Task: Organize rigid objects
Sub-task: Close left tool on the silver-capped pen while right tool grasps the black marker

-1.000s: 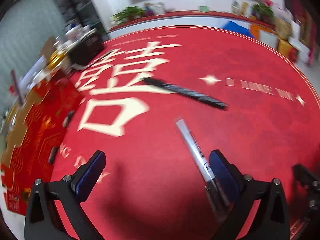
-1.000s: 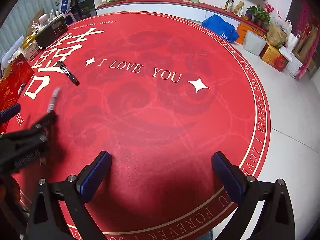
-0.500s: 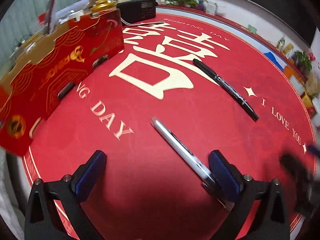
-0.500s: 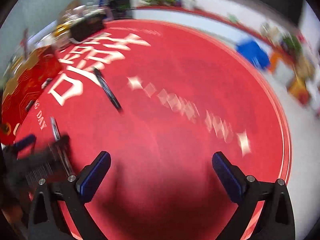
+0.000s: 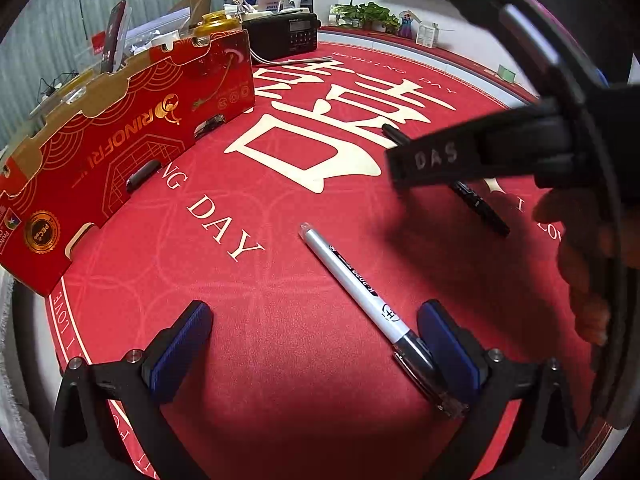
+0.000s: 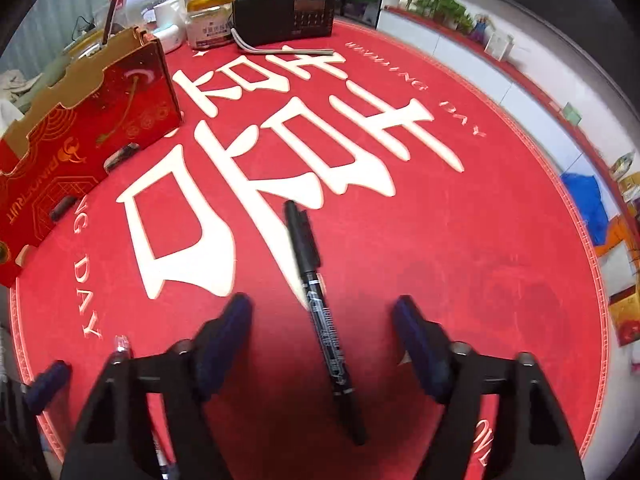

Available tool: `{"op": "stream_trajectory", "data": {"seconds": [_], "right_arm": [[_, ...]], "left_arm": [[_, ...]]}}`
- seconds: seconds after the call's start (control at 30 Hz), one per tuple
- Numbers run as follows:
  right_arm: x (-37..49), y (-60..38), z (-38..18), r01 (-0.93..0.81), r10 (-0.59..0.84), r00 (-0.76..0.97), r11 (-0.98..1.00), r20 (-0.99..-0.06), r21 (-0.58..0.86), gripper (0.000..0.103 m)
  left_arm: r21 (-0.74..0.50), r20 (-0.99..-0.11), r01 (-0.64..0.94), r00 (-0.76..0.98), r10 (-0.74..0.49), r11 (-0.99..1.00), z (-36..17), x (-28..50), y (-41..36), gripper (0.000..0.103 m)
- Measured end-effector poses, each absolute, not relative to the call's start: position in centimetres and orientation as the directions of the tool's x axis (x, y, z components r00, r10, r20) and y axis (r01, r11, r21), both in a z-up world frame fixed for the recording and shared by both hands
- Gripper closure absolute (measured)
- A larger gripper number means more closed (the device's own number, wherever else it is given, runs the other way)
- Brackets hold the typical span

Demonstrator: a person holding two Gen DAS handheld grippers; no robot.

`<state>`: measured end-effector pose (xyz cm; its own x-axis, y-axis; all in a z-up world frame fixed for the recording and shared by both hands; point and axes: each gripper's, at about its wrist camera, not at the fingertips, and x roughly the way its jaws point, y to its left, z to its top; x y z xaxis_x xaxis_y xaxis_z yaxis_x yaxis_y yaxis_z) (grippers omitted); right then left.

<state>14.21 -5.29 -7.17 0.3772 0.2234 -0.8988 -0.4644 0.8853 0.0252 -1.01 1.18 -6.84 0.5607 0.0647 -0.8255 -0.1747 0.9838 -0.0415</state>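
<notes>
A black marker [image 6: 316, 300] lies on the red round mat [image 6: 460, 240], lengthwise between the fingers of my right gripper [image 6: 322, 320]. Its jaws are closing, with gaps still showing on both sides of the marker. In the left wrist view that gripper's black body [image 5: 436, 158] hangs over the same black marker [image 5: 480, 204]. A silver pen with a dark cap [image 5: 352, 276] lies slantwise in front of my left gripper [image 5: 316, 312], cap end right beside the right-hand pad [image 5: 444, 344]. The left gripper is open and grips nothing.
A red and gold cardboard box [image 5: 120, 140] stands along the mat's left edge. Behind it are a black radio [image 5: 284, 34], a gold-lidded jar [image 6: 210, 20] and desk clutter. A hand [image 5: 580, 280] holds the right gripper at the right.
My right gripper swept left across the mat until it straddled the black marker, and its jaws narrowed. The left gripper rolled and shifted slightly, with the silver pen still by its right pad.
</notes>
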Motion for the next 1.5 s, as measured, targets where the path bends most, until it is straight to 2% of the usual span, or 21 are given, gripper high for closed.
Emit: {"op": "stream_trajectory", "data": {"seconds": [0.07,0.13,0.4,0.5,0.73,0.8,0.83,0.87,1.0,1.13,1.5], "right_arm": [[13.9,-5.9,-7.0,-0.433,0.197,0.378,0.901,-0.905,0.016,0.078],[13.5,-7.2,-6.9,-0.391,0.175,0.365,0.920,-0.914,0.020,0.092],[6.1,-17.4,-6.8,-0.134,0.148,0.350,0.985,-0.925,0.107,0.093],[2.4,-20.1,-6.7,-0.051,0.133,0.357,0.991,-0.925,0.123,0.093],[-0.8,-20.7,-6.5,0.029,0.088,0.430,0.993,-0.898,0.111,0.092],[-0.8,-20.1,-6.4,-0.002,0.095,0.443,0.994,-0.892,0.105,0.080],[-0.8,-19.6,-6.4,-0.039,0.138,0.440,0.990,-0.888,0.135,0.059],[-0.7,-19.3,-6.5,-0.039,0.130,0.441,0.991,-0.888,0.126,0.052],[-0.7,-19.7,-6.5,-0.013,0.104,0.454,0.994,-0.885,0.110,0.053],[-0.2,-20.1,-6.8,-0.003,0.028,0.467,1.000,-0.884,0.030,0.052],[0.0,-20.4,-6.9,-0.032,0.051,0.474,0.999,-0.879,0.041,0.046]], "left_arm": [[-0.041,-0.825,-0.175,0.561,0.065,0.984,-6.8,-0.9,1.2,0.000],[-0.041,-0.821,-0.166,0.567,0.062,0.985,-6.8,-0.9,1.1,0.000],[-0.044,-0.807,0.130,0.580,-0.112,0.991,-6.5,0.6,-2.7,0.000],[-0.042,-0.809,0.236,0.562,-0.172,0.971,-6.4,1.3,-4.7,0.000],[-0.044,-0.800,0.162,0.585,-0.132,0.986,-6.3,0.0,-4.9,0.000],[-0.045,-0.806,0.161,0.577,-0.131,0.986,-6.2,0.1,-4.9,0.000],[-0.045,-0.813,0.155,0.569,-0.127,0.987,-6.2,0.2,-4.9,0.001],[-0.046,-0.818,0.130,0.564,-0.112,0.990,-6.2,0.5,-4.8,0.000],[-0.043,-0.828,0.068,0.556,-0.074,0.997,-6.3,0.7,-4.7,0.000],[-0.041,-0.826,0.030,0.561,-0.051,0.999,-6.3,0.4,-4.8,0.000],[-0.041,-0.815,0.013,0.577,-0.041,0.999,-6.3,0.2,-4.8,0.000]]}}
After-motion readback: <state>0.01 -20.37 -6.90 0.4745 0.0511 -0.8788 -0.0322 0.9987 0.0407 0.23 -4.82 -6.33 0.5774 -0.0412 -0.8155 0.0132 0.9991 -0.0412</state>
